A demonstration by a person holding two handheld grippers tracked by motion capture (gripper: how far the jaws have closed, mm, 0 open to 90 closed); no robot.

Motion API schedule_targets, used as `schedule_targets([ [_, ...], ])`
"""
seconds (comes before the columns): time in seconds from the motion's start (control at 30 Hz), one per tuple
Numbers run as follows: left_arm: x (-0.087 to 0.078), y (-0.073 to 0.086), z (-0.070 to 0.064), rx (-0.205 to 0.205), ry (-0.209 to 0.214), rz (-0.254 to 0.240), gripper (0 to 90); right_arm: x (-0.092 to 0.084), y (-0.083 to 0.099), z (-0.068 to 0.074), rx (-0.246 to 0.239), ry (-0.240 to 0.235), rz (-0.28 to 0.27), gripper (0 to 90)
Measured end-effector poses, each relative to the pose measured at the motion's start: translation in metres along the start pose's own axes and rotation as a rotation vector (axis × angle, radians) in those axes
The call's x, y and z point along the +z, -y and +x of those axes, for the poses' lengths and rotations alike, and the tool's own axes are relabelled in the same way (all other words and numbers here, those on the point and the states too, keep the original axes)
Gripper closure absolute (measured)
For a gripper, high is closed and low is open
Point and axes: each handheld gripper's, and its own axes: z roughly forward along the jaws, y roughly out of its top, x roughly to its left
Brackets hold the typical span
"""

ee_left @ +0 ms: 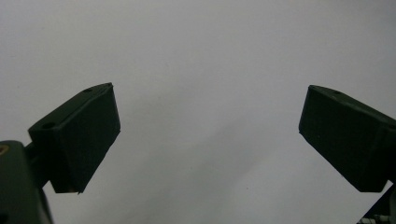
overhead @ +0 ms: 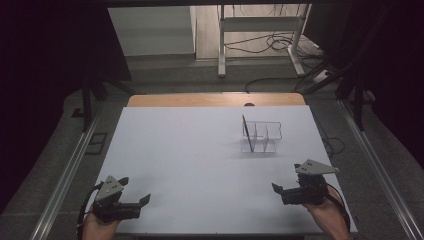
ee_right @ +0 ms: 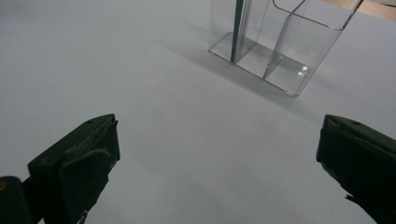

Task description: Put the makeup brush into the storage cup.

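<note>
Nothing is gripped yet: your left gripper and right gripper stand spread and empty, well short of the clear acrylic organizer, leaving all handling outstanding.

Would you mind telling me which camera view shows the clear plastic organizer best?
The right gripper view: the clear organizer sits close ahead, dividers and base plainly visible, top cut off. The high view shows it whole but small, on the table's far right. The left gripper view faces bare tabletop.

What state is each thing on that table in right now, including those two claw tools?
Left gripper: open, holding nothing, at the table's near edge.
Right gripper: open, holding nothing, pointed toward the organizer.
Clear plastic organizer: upright on the white table, a thin dark flat thing standing at its left end.
</note>
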Motion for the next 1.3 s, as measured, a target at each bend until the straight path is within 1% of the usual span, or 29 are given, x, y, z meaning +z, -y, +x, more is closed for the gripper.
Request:
schedule_targets([
  [0.27,0.000,0.000,0.000,0.000,0.003,-0.001,6.0,-0.006,0.006,-0.003,0.014,0.014,-0.008,0.0],
  [0.5,0.000,0.000,0.000,0.000,0.003,-0.001,6.0,-0.009,0.010,-0.006,0.017,0.026,-0.008,0.0],
  [0.73,0.000,0.000,0.000,0.000,0.003,-0.002,6.0,-0.014,0.016,-0.010,0.038,0.040,-0.016,0.0],
  [0.8,0.000,0.000,0.000,0.000,0.002,-0.002,6.0,-0.017,0.019,-0.011,0.052,0.064,-0.029,0.0],
  [0.83,0.000,0.000,0.000,0.000,0.002,-0.002,6.0,-0.017,0.019,-0.011,0.052,0.064,-0.029,0.0],
  [0.9,0.000,0.000,0.000,0.003,0.002,-0.001,6.0,-0.020,0.023,-0.013,0.063,0.085,-0.037,0.0],
  [0.97,0.000,0.000,0.000,0.003,0.002,-0.001,6.0,-0.020,0.024,-0.014,0.066,0.089,-0.037,0.0],
  [1.0,0.000,0.000,0.000,0.003,0.002,-0.001,6.0,-0.020,0.026,-0.015,0.070,0.091,-0.035,0.0],
  [1.07,0.000,0.000,0.000,0.004,0.002,-0.001,6.0,-0.020,0.030,-0.016,0.080,0.092,-0.011,0.0],
  [1.23,0.000,0.000,0.000,0.003,0.001,-0.001,6.0,-0.019,0.032,-0.017,0.083,0.087,0.012,0.0],
  [1.3,0.001,-0.001,-0.001,0.004,0.001,-0.001,6.0,-0.017,0.033,-0.017,0.086,0.076,0.033,0.0],
])
